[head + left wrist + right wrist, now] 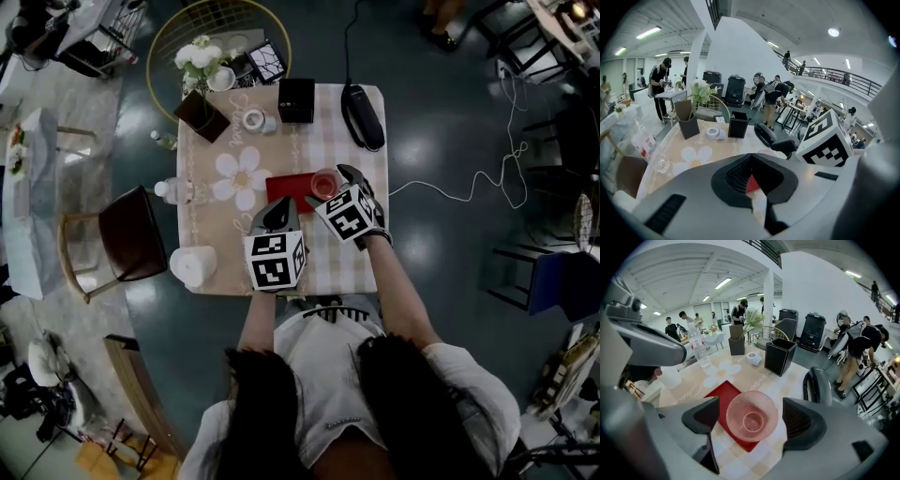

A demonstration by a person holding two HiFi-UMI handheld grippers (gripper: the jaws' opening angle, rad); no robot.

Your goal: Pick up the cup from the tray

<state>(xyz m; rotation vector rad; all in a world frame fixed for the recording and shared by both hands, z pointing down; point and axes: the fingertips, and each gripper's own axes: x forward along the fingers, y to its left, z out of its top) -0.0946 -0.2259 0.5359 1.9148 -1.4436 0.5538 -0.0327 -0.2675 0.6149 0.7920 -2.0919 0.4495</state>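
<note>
Spreading across the middle of the head view is a table [323, 131] under a pale checked cloth printed with a big white flower, and a dark-seated chair [131, 234] stands at its left side. On the near half, the left gripper [750, 159] hangs over the cloth just short of the tray [289, 187]. Its jaws meet at their tips with nothing caught in them, and only a sliver of red shows through the gap behind the pads. The right gripper [751, 404] is angled steeply down with its jaws spread wide. They stand one on each side of the cup [752, 416], close to its rim but with a thin gap left on both sides, so nothing is gripped. The flat red tray lies near the table's centre. Beyond it a black oblong device [363, 114] and a square black box [296, 99] sit along the far edge, and a white roll [192, 265] stands at the near left corner. The cup, of pink pebbled glass, stands upright on the tray's right end.
</note>
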